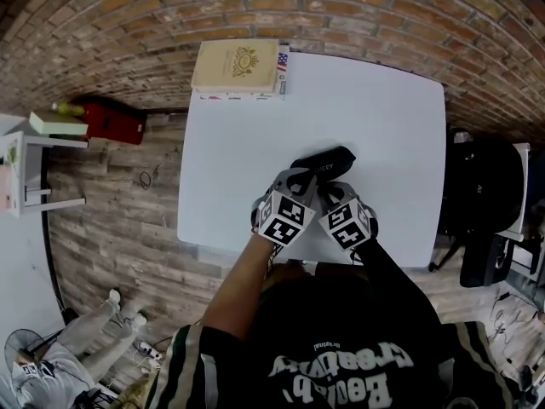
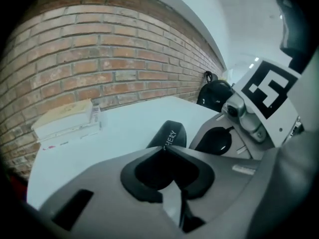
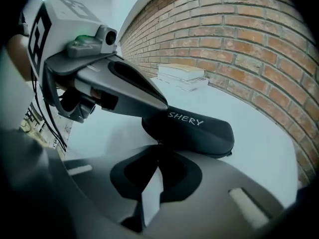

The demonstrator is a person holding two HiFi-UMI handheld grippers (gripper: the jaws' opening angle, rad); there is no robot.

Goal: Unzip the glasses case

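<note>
A black glasses case (image 1: 330, 158) (image 2: 171, 132) (image 3: 202, 129) with white lettering lies zipped near the middle of the white table (image 1: 383, 118). My left gripper (image 1: 296, 179) (image 2: 164, 148) is at the case's near left end, shut on that end. In the right gripper view its fingers (image 3: 142, 92) lie over the case. My right gripper (image 1: 327, 196) (image 3: 158, 144) is shut, its tips at the case's near edge on a small dark zipper pull. In the left gripper view the right gripper's body (image 2: 239, 128) hides the case's right part.
A stack of books (image 1: 238, 66) (image 2: 67, 119) (image 3: 182, 75) lies at the table's far left corner by the brick wall. A black backpack (image 1: 481, 186) stands off the right edge. A red box (image 1: 111, 122) and a white shelf (image 1: 34, 160) are on the floor at left.
</note>
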